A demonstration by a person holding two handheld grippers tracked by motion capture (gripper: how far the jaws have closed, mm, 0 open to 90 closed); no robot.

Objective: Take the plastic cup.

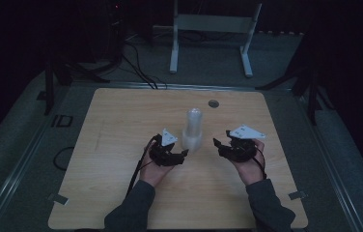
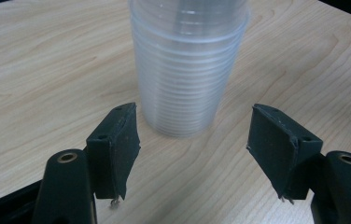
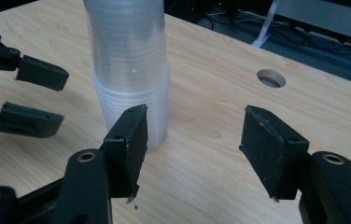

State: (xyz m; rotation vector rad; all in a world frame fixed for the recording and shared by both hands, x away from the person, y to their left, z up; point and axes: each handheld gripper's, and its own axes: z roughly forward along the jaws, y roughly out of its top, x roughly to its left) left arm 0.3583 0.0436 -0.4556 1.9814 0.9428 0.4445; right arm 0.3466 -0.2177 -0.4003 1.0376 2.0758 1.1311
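Both jaws stand apart, gripping nothing: the left gripper [image 1: 185, 153] and right gripper [image 1: 215, 142] flank the stack of clear plastic cups [image 1: 192, 129] (upright, untouched) near the middle of the wooden table [image 1: 121, 121].

Dim room; wooden table [image 1: 121, 111] on grey floor [image 1: 20, 121], white frame [image 1: 212, 24] behind

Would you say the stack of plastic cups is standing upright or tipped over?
Upright: the stack of cups stands on the table, rising straight.
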